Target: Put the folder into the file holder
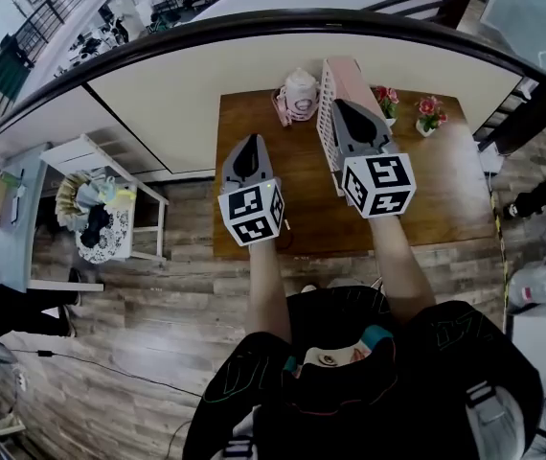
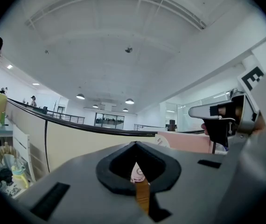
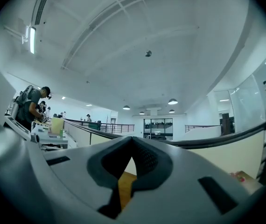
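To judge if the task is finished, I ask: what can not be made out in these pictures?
- Folder: in the head view the right gripper covers part of the file holder, so its contents cannot be told.
- Pink and white item: too small in the head view; a sliver in the left gripper view.
- Table: gripper views show only a strip between the jaws.

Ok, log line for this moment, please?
left gripper: shut, empty | right gripper: shut, empty | pink folder: appears in file holder
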The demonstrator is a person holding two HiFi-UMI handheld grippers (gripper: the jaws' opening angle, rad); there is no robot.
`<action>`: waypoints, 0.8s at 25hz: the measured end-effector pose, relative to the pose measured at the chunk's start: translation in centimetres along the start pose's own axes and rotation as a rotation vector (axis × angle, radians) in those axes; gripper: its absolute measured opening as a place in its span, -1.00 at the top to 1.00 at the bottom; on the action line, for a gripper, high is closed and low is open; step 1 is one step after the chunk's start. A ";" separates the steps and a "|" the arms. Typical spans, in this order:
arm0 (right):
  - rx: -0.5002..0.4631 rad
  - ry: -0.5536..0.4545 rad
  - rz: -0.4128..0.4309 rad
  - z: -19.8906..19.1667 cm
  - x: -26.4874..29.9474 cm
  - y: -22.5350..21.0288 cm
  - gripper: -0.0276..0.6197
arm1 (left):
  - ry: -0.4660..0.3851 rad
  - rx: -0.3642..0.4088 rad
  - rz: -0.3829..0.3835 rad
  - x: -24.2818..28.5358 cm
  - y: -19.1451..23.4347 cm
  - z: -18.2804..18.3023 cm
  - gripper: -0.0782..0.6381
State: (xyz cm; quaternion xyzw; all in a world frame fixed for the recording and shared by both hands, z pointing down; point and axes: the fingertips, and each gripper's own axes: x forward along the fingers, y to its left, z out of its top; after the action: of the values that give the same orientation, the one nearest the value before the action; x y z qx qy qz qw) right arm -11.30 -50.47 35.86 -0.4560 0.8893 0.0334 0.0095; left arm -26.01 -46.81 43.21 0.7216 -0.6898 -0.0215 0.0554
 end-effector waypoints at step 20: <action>0.090 0.207 0.033 -8.6 -0.7 0.9 0.91 | 0.081 0.028 0.012 -0.9 -0.2 -3.9 0.79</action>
State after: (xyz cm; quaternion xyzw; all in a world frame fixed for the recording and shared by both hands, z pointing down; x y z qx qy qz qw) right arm -11.51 -49.93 44.54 -0.4415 0.8935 -0.0536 -0.0625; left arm -25.45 -45.73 47.04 0.7185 -0.6914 0.0181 0.0733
